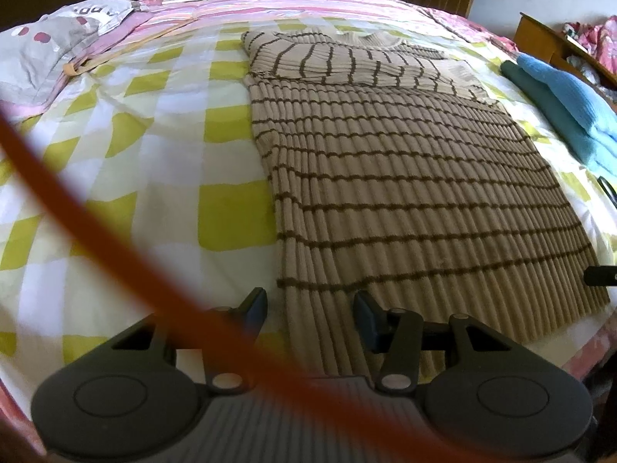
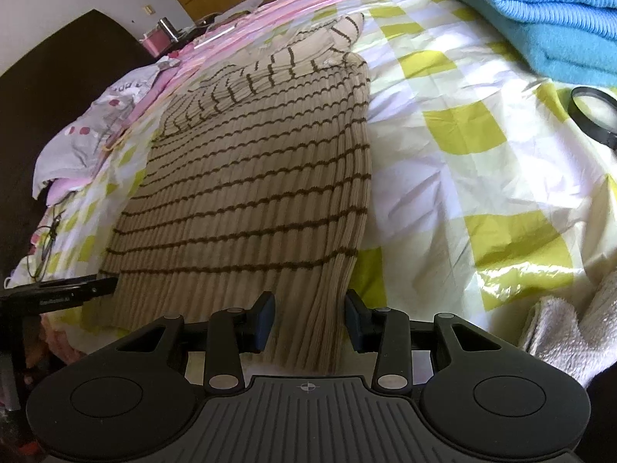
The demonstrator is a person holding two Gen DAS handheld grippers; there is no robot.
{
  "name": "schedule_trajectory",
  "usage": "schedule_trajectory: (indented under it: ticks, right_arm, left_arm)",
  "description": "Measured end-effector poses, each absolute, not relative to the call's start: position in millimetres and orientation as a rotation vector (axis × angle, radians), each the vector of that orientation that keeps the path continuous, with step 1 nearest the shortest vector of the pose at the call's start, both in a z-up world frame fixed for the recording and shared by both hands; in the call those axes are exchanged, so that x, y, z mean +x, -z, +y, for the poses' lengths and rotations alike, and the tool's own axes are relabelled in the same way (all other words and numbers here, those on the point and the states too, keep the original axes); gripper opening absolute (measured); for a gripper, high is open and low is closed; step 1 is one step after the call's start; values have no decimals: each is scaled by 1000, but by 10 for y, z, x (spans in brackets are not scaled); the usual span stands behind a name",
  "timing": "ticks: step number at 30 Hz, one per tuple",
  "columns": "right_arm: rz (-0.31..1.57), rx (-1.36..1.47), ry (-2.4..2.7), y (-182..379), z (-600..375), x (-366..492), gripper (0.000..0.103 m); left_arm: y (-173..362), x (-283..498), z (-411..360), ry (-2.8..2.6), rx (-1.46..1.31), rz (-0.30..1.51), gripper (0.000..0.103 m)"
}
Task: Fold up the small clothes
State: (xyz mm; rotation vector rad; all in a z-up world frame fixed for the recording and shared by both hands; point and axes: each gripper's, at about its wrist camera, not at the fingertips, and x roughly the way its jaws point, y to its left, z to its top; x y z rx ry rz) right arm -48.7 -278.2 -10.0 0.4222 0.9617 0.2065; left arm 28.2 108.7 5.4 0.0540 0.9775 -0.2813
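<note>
A tan ribbed sweater with dark brown stripes lies flat on the checked bed cover, sleeves folded across its top. It also shows in the right wrist view. My left gripper is open, its jaws on either side of the hem's near left corner. My right gripper is open, its jaws on either side of the hem's near right corner. The left gripper's tip shows in the right wrist view at the hem's other corner.
The bed cover is yellow-green and white checked. Folded blue and teal clothes lie at the right; they also show in the right wrist view. A black ring and white fluffy fabric lie right. A pillow lies far left. A blurred orange cable crosses the left view.
</note>
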Motion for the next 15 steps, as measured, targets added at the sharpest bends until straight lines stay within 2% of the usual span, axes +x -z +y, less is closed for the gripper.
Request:
schedule_trajectory:
  ticks: [8,15]
  right_arm:
    - [948,448,-197,119,-2768,-483,40]
    - [934,470,-189,138,-2766,-470,34]
  left_arm:
    - [-58,256,1068,272,57,980,51]
    - [-61,210,1021,294,73,968,36]
